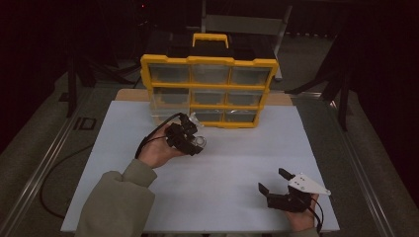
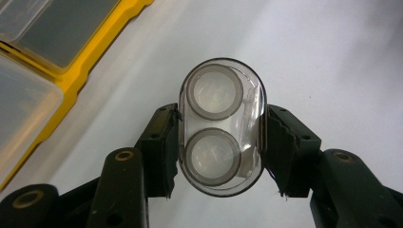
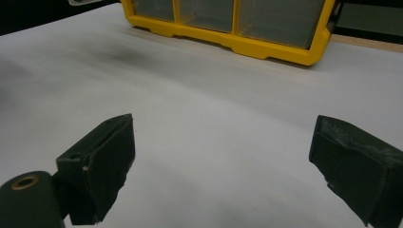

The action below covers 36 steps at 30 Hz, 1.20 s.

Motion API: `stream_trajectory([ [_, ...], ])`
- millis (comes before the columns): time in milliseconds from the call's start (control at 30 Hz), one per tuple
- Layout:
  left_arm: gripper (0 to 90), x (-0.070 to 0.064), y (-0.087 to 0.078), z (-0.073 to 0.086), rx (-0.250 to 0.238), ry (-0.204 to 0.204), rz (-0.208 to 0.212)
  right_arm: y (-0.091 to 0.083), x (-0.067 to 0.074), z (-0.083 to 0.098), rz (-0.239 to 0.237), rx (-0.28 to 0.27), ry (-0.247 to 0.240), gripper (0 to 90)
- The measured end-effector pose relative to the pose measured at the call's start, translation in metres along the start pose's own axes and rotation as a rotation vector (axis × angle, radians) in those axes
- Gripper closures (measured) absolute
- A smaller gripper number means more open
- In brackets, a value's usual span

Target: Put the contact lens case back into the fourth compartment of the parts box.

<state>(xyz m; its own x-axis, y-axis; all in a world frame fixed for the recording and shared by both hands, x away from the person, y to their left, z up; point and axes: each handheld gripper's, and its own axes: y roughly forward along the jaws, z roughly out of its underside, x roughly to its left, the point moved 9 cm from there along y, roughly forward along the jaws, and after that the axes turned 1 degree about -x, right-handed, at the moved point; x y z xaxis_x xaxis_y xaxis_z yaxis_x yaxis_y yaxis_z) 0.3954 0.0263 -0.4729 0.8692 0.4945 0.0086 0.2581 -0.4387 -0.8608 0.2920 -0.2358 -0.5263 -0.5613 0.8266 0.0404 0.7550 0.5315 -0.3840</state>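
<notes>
Before yellow organizer [image 1: 209, 89], left tool [image 1: 194, 134] gripping clear case [image 2: 221, 127], right tool [image 1: 273, 181] apart

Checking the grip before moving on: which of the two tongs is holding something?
The left tongs, shut on the clear oval container; the right tongs stand open with nothing between them.

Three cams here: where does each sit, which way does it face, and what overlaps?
High view: above the person's side, looking forward and down on the white table; shows sleeve, both hands, left gripper, right gripper.
Left gripper view: rides the left gripper, looking down at the table; its jaws clamp a clear capsule.
Right gripper view: rides the right gripper, low, facing the yellow organizer; jaws wide apart, nothing between.
Shared: all three see the organizer and table.
</notes>
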Motion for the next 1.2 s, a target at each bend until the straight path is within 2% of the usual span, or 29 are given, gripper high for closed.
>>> stream_trajectory([
  [400,49.7,0.002,-0.016,-0.004,-0.004,0.029,0.010,0.001,0.000,0.001,-0.001,0.005,-0.002,7.8],
  [733,49.7,0.002,-0.026,-0.007,0.010,0.067,0.023,0.001,0.000,0.001,-0.002,0.006,-0.002,7.8],
  [1000,49.7,0.006,-0.038,-0.009,0.004,0.096,0.035,0.001,0.001,0.001,-0.002,0.005,-0.001,7.8],
  [1200,49.7,0.010,-0.046,-0.010,-0.005,0.094,0.043,0.001,0.001,0.001,-0.002,0.005,-0.004,7.8],
])
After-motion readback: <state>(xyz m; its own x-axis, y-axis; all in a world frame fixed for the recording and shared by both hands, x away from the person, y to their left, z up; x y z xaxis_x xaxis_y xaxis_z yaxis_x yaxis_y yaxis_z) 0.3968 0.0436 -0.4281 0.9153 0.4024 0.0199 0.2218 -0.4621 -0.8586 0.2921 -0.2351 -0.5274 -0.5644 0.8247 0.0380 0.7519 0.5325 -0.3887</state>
